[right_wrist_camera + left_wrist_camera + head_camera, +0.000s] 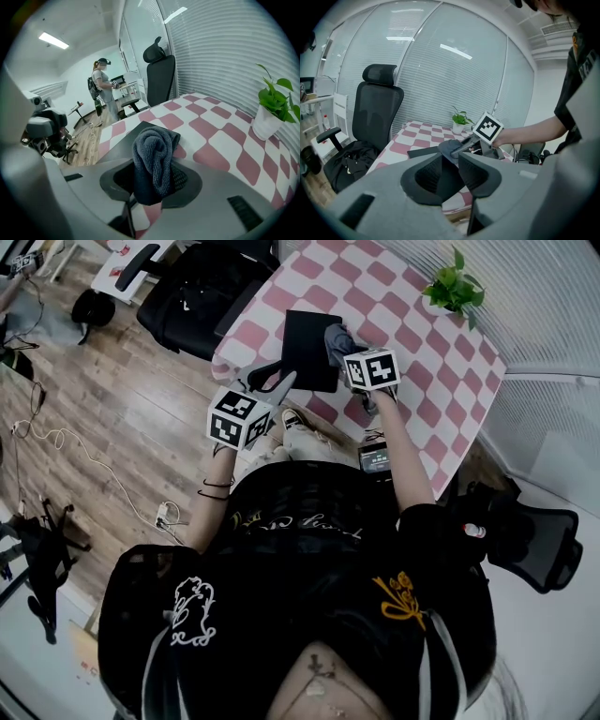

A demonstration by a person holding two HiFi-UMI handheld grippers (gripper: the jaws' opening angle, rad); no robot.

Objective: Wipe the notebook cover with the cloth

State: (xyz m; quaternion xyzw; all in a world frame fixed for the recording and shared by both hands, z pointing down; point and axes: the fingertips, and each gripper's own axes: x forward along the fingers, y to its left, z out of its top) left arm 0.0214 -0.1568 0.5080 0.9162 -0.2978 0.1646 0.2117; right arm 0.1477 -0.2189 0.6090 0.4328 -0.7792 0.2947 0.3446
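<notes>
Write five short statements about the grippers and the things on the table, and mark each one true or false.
1. The right gripper has its jaws shut on the cloth. True.
2. The notebook has a white cover. False: the cover is black.
3. A potted plant stands on the table. True.
4. The table top is bare wood. False: it is covered in pink and white checks.
5. A black office chair stands beside the table. True.
</notes>
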